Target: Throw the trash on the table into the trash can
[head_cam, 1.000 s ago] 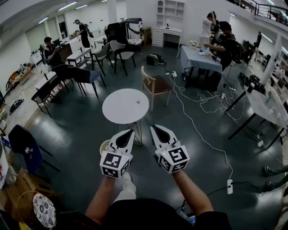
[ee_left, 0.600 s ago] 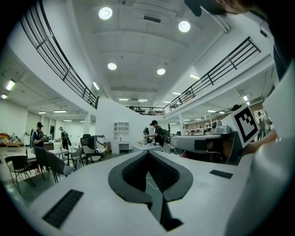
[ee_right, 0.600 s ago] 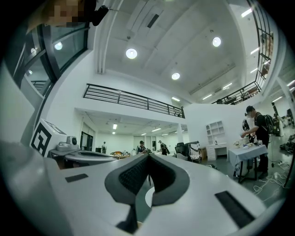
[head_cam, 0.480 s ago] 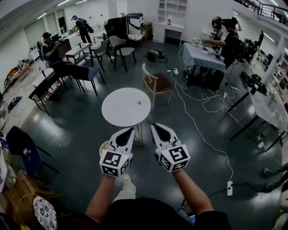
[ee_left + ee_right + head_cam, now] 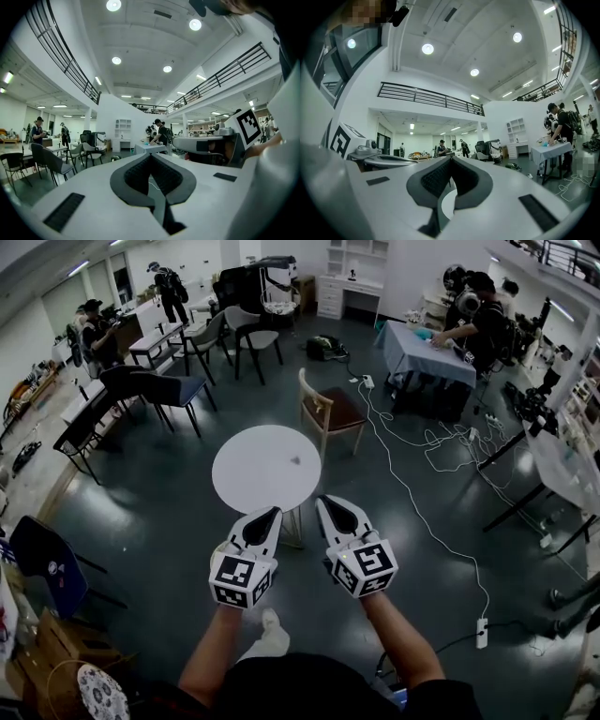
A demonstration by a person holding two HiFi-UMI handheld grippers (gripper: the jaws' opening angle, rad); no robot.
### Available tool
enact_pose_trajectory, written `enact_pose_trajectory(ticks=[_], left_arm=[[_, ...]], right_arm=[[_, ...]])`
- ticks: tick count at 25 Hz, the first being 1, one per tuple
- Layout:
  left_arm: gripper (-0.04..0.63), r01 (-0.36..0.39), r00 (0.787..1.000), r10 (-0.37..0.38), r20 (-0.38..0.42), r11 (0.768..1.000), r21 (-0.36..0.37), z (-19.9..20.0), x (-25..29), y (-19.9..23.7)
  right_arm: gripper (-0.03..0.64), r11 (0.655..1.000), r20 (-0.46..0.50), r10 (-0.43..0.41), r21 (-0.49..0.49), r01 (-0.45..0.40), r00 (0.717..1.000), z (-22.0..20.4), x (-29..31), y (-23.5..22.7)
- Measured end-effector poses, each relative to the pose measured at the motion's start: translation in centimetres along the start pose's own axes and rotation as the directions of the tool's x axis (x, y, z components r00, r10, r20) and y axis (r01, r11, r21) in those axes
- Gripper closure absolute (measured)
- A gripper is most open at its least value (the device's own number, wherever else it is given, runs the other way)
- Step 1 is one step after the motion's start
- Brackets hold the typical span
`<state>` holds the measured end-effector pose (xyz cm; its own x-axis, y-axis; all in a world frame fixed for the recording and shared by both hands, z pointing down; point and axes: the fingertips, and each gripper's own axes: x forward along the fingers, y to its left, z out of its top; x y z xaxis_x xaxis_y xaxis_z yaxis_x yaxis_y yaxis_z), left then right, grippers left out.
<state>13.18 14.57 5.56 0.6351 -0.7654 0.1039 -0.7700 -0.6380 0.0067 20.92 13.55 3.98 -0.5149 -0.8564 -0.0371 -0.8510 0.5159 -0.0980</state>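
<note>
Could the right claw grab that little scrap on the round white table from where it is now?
Probably not yet. The right claw is shut and looks short of the scrap near the middle of the round table. Nothing stands between them, so a step closer and opening it should do.

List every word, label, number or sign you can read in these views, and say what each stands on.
No readable words or numbers in any view.
Left gripper, white marker cube: black square code pattern, no letters or digits.
Right gripper, white marker cube: black square code pattern, no letters or digits.
Dark blue chair, at the left of the head view: small white mark, too small to read.
</note>
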Motion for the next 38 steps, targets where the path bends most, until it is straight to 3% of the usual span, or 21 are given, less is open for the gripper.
enact_pose_trajectory(ticks=[4, 14, 23, 38], left_arm=[[0.584, -0.001, 1.000, 0.001, -0.007, 0.999, -0.037, -0.1, 2.1, 4.4], [0.584, 0.045, 0.999, -0.045, -0.008, 0.992, 0.115, 0.6, 6.1, 12.4], [0.584, 0.083, 0.996, -0.080, -0.029, 0.991, 0.105, -0.5, 9.4, 19.5], [0.584, 0.147, 0.989, -0.145, -0.034, 0.987, 0.068, -1.5, 13.1, 22.1]], right_arm=[[0.598, 1.000, -0.018, -0.007, 0.000, 0.007, 1.000, -0.5, 4.5, -0.8], [0.598, 0.999, -0.043, -0.035, -0.016, 0.034, 0.998, -1.3, 14.5, -0.7], [0.598, 0.997, -0.063, -0.066, -0.052, 0.063, 0.996, -2.0, 21.9, -1.2], [0.598, 0.993, -0.090, -0.111, -0.040, 0.108, 0.990, -3.6, 25.7, -3.8]])
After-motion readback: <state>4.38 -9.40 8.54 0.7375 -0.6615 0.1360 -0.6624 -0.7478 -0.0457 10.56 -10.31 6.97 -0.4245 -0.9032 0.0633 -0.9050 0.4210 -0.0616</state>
